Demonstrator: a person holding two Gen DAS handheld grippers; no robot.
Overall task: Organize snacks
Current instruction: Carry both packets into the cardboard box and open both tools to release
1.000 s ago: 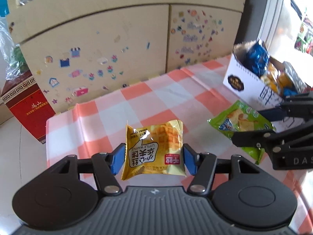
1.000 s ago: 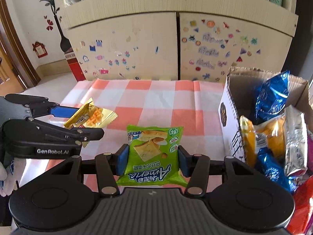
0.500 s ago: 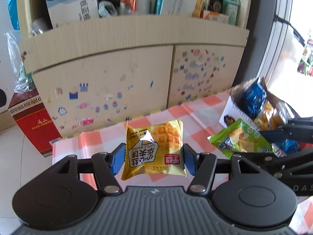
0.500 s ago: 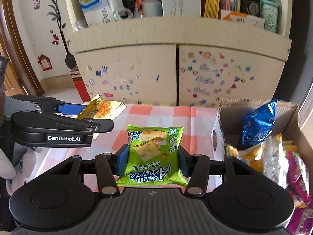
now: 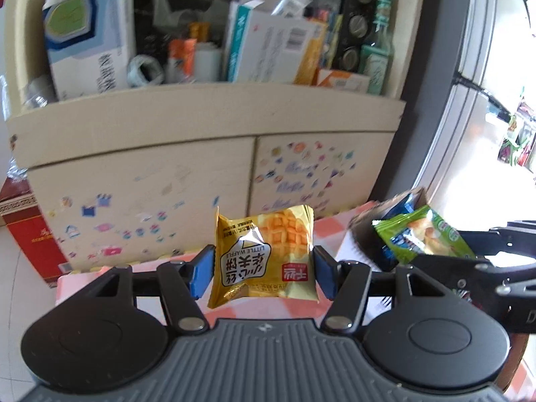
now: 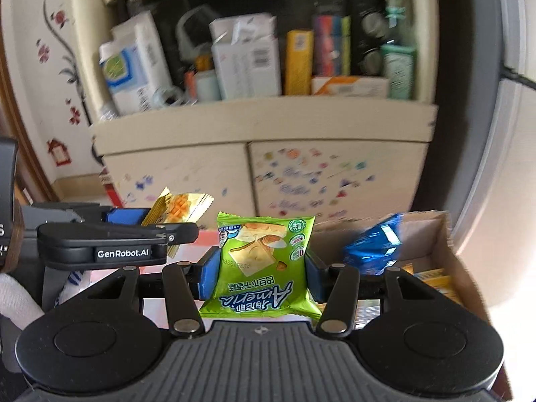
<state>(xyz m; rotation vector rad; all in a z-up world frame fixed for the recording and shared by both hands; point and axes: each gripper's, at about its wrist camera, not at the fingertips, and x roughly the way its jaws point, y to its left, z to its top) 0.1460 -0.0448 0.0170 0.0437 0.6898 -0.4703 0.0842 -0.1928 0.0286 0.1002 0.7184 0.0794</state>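
- holding a yellow waffle packet (image 5: 264, 254) pinched in the left tool (image 5: 263, 268), clear above the checked counter (image 5: 338, 221).
- gripping a green cracker packet (image 6: 264, 264) in the right tool (image 6: 259, 276), just beside the cardboard box (image 6: 449, 258) of snacks.
- risking collision: both tools sit close together.
- risking slip: the crinkly wrappers could slide out of either light side pinch.

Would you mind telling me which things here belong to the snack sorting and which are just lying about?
Part of the job:
- yellow waffle packet, gripped in the left tongs
- green snack packet, gripped in the right tongs
- cardboard box holding a blue packet and other snacks

Just lying about:
- stickered cupboard
- shelf clutter
- red carton
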